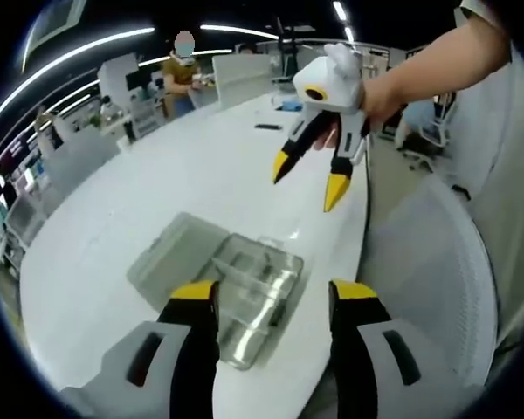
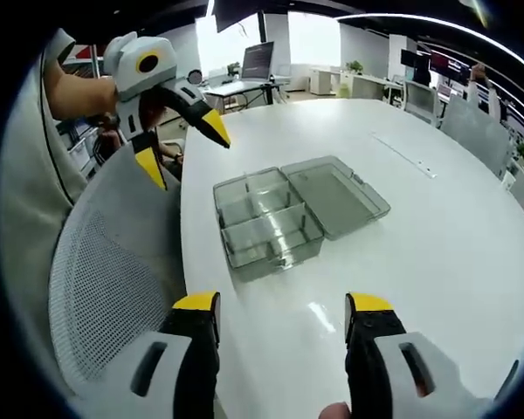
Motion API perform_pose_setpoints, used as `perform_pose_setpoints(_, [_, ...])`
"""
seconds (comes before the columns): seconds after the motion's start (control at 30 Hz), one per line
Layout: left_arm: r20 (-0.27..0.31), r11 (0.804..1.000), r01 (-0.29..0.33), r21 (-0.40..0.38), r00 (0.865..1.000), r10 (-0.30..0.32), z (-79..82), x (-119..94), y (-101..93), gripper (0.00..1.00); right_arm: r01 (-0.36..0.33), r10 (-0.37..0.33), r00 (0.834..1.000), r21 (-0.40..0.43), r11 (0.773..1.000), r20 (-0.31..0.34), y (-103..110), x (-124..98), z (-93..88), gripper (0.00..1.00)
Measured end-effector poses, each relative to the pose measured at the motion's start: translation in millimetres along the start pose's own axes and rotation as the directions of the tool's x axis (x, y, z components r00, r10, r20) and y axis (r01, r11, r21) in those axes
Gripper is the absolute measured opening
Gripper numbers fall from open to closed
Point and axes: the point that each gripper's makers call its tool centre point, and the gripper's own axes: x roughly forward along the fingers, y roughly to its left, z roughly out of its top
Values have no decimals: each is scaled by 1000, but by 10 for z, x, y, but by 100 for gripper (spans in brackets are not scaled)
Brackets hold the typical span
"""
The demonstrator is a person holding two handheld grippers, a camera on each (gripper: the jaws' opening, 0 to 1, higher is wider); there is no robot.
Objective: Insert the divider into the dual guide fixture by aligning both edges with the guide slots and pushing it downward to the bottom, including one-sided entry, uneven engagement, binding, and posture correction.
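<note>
A clear plastic compartment box lies on the white table with its lid folded open beside it. A clear divider stands across the inside; I cannot tell how deep it sits. My left gripper hovers open just above the near side of the box, with nothing between its fingers. My right gripper hangs open in the air beyond the box, held by a hand. In the right gripper view the box and its lid lie ahead of the open right gripper. The left gripper is up at the left.
The white oval table stretches wide around the box. A white mesh chair stands against the table edge next to the box, also the chair. Small dark items lie far down the table. A person stands among desks behind.
</note>
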Motion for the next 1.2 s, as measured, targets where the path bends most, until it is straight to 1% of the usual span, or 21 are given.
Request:
perform_pose_setpoints(0.1, [11, 1000, -2, -7, 1000, 3, 4, 3, 9, 51, -1, 1, 1000, -6, 1000, -10, -22, 13, -28, 54])
perform_pose_setpoints(0.73, [19, 1000, -1, -30, 1000, 2, -40, 8, 3, 52, -39, 32, 995, -72, 997, -95, -90, 140, -205, 52])
perform_pose_setpoints(1.03, [16, 999, -1, -37, 1000, 1, -63, 2, -14, 52, -57, 44, 991, -102, 993, -127, -119, 192, -276, 50])
perform_pose_setpoints(1.2, [25, 999, -1, -43, 1000, 2, -51, 3, -9, 52, -67, 51, 989, -115, 991, -136, -141, 232, -289, 49])
